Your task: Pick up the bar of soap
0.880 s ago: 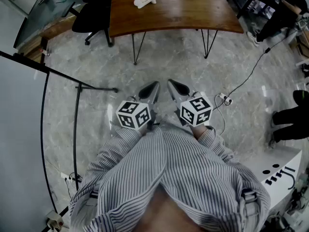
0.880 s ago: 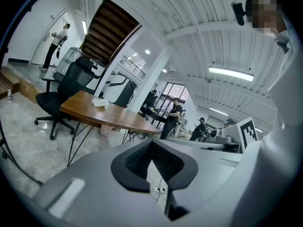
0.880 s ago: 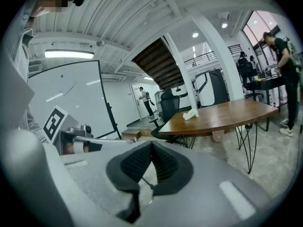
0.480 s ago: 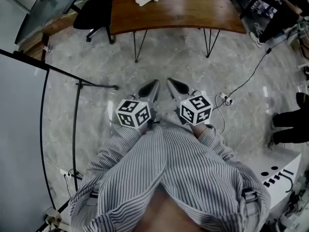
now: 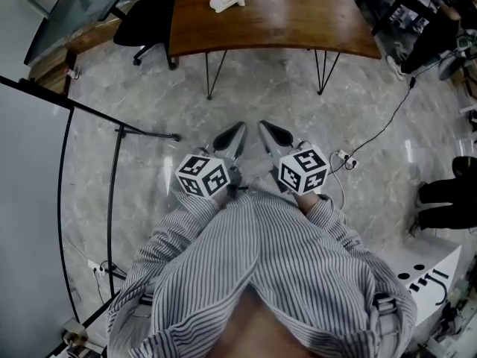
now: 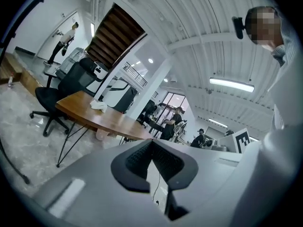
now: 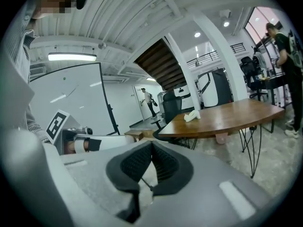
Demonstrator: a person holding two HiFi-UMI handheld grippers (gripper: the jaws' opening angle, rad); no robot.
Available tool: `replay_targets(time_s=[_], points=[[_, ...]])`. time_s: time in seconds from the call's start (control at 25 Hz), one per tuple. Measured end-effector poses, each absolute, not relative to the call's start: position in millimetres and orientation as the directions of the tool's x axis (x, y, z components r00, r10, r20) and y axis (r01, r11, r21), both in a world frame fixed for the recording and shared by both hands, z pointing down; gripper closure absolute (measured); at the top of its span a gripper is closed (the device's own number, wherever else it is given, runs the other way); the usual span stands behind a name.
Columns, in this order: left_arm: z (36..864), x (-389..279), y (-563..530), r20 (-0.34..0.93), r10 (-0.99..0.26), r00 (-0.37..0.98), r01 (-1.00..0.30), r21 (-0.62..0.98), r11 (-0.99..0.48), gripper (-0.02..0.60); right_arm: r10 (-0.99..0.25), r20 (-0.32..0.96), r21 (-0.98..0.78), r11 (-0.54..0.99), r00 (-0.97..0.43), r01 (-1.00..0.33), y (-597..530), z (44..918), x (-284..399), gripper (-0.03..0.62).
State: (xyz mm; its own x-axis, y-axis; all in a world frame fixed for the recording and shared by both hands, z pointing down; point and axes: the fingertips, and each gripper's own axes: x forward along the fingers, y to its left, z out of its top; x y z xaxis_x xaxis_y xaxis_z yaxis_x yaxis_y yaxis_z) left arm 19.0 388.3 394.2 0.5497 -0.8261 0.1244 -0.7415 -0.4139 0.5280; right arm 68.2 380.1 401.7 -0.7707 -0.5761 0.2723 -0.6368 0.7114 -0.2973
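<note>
A small white lumpy object, apparently the soap, lies on the far left part of a brown wooden table. It also shows as the white object in the left gripper view and the white object in the right gripper view. I hold both grippers side by side close to my chest, over the floor and well short of the table. My left gripper is shut with nothing between its pads. My right gripper is shut and empty too.
A black office chair stands at the table's left end. A large white board on a black stand is at my left. A cable and power strip lie on the marble floor at my right, near a white unit and a person's legs.
Both grippers stay shut in front of my chest. The head view has drifted a little, and the legs at the right have shifted.
</note>
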Motion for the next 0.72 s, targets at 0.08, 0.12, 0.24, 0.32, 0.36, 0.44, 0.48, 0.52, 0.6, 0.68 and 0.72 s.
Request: replay_targets(time_s=[0.08,0.12,0.24,0.32,0.36,0.44,0.48,0.52,0.6,0.68,0.72], points=[[393.4,21.6,383.3,0.116,-0.830,0.545,-0.738,0.536,-0.410,0.578,-0.571,0.273,-0.293,0.718,-0.775,-0.632,376.4,401.9,71.5,0.592],[394.6,24.5,382.2,0.120,-0.830,0.545,-0.740,0.535,-0.408,0.578,-0.569,0.277,-0.294,0.717,-0.774,-0.632,374.7,403.4,74.2,0.592],[401.1,31.6,373.6,0.134,-0.826,0.548,-0.735,0.549,-0.398,0.578,-0.557,0.296,-0.306,0.714,-0.776,-0.629,365.5,412.2,81.4,0.592],[405.4,29.8,362.4,0.140,-0.829,0.541,-0.730,0.568,-0.381,0.578,-0.546,0.312,-0.314,0.713,-0.777,-0.627,358.3,419.1,84.9,0.592],[407.2,28.3,356.2,0.142,-0.830,0.539,-0.731,0.568,-0.377,0.578,-0.550,0.315,-0.315,0.708,-0.774,-0.632,353.2,421.6,87.1,0.592],[411.7,26.1,341.2,0.151,-0.827,0.541,-0.739,0.556,-0.381,0.578,-0.575,0.308,-0.316,0.690,-0.758,-0.651,336.9,424.1,90.7,0.592],[415.0,25.1,332.0,0.157,-0.824,0.544,-0.739,0.554,-0.383,0.578,-0.593,0.296,-0.319,0.677,-0.748,-0.663,326.4,424.2,92.0,0.592],[418.9,24.0,321.9,0.161,-0.821,0.548,-0.737,0.558,-0.383,0.578,-0.613,0.282,-0.323,0.664,-0.738,-0.675,315.0,423.9,93.4,0.592],[426.8,19.0,297.7,0.164,-0.816,0.555,-0.728,0.570,-0.381,0.578,-0.646,0.257,-0.323,0.643,-0.718,-0.694,289.2,424.2,94.9,0.592],[431.6,8.0,266.1,0.163,-0.816,0.555,-0.729,0.567,-0.383,0.578,-0.669,0.244,-0.321,0.627,-0.702,-0.710,257.6,425.6,91.6,0.592],[432.9,1.1,248.6,0.162,-0.817,0.554,-0.731,0.564,-0.384,0.578,-0.678,0.240,-0.321,0.620,-0.695,-0.716,240.6,426.2,88.4,0.592]])
